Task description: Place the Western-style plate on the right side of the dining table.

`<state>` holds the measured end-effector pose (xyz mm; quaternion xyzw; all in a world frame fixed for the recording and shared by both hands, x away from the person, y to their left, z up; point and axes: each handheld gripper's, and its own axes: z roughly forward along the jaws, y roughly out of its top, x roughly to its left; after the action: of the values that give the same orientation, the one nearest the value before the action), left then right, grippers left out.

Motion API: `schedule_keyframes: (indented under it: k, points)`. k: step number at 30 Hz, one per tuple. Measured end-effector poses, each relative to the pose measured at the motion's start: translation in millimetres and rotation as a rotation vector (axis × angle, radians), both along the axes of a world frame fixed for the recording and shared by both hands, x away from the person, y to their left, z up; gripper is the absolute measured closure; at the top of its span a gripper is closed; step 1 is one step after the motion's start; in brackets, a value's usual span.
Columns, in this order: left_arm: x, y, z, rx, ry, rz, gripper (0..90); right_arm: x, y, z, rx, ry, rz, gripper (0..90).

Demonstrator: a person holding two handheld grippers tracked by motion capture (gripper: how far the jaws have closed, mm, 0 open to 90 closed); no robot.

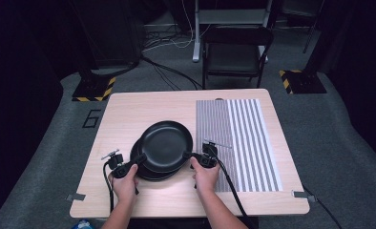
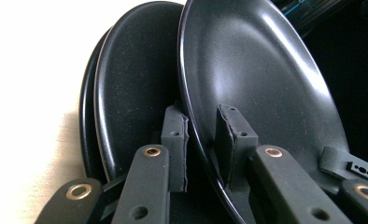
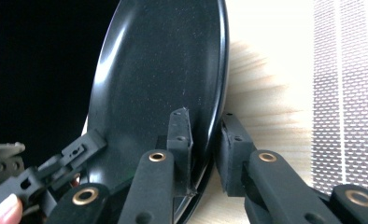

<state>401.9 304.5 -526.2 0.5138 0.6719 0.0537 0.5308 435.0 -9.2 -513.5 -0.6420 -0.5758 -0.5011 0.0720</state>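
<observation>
Two hands come in at 6 o'clock in the high view, each one holding a gripper. Left gripper bites the top black plate on its rim at about 8 o'clock, and right gripper bites the same rim at about 3 o'clock. Both are closed on that top plate, one pad inside the dish and one pad under it.

In the left gripper view the top plate is tipped up off the lower plates, so it is being lifted from the stack. The stack sits near the middle of the wooden table, just left of the striped mat.

The plate looks hard and stiff, so it will not bend. It looks fairly heavy and smooth, so it could slip, and it would likely break if dropped. The rim is the best place to hold, on two far sides, just as now.

A number "6" is marked on the floor at about 10 o'clock from the table. No other writing can be read.
</observation>
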Motion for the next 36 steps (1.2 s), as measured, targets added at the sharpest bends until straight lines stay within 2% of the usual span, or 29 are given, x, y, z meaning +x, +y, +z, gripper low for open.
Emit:
schedule_keyframes:
  k: [3, 7, 18, 19, 23, 26, 33, 36]
  points:
    - [-3.0, -1.0, -0.8, -0.011, -0.007, 0.010, 74.3, -1.7, 2.1, -0.2, 0.005, 0.001, -0.033, 77.2]
    - [-4.3, -0.7, -1.9, -0.020, -0.014, 0.015, 74.6, -1.7, 3.1, -0.6, 0.003, -0.005, -0.047, 77.2]
    - [-7.9, -4.7, -2.7, -0.027, -0.026, 0.041, 74.8, 0.1, 1.2, -1.3, 0.016, -0.005, -0.049, 77.6]
    - [-8.1, -5.4, -2.6, -0.018, -0.031, 0.040, 74.4, 0.0, 1.1, -1.1, 0.016, -0.009, -0.051, 77.6]
    - [-8.2, -6.6, -2.2, -0.034, -0.037, 0.049, 74.2, 0.2, 0.8, 2.4, 0.007, -0.025, -0.055, 77.7]
    - [-9.0, -6.2, 0.3, -0.039, -0.049, 0.058, 74.3, 0.6, 1.9, 7.7, 0.002, -0.050, -0.048, 77.8]
    - [-10.0, -3.4, 14.4, -0.048, -0.093, 0.067, 75.1, 1.4, 2.7, 17.4, 0.035, -0.058, -0.045, 77.7]
    - [-10.1, -2.9, 16.4, -0.050, -0.095, 0.065, 75.2, 1.7, 2.8, 20.0, 0.035, -0.067, -0.044, 77.7]
